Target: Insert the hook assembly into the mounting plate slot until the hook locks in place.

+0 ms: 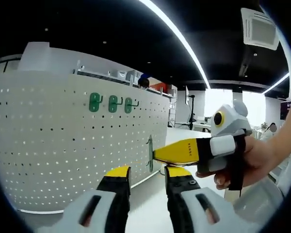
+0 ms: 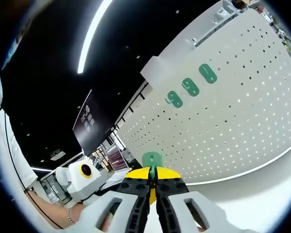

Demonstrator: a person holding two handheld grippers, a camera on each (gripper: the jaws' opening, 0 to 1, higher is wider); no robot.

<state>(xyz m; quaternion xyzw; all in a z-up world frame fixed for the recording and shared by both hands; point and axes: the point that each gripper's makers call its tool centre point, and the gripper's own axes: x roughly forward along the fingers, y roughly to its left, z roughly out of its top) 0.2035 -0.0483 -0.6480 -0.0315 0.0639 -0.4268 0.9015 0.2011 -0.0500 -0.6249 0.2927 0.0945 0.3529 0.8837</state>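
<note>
White pegboard wall w/ lots of small holes stands on a pale tabletop, in a big room w/ a dark ceiling and long light strips. Three green hooks already hang in a row high on the board. The right gripper is the one doing the job: its yellow-tipped jaws are pinched shut on a fourth green hook, flat plate, thin edge-on in the left gripper view. The hook sits low on the board, well below the row of three and off to their right, by the board's end edge. Its long axis runs up and down along the board; I can't tell if it touches the board yet. The board lies straight ahead of the right gripper's jaws, so the push likely goes forward into the holes. The left gripper is farther back, jaws a bit apart, holding nothing, pointing at the same spot. A person's hand holds the right gripper.
</note>
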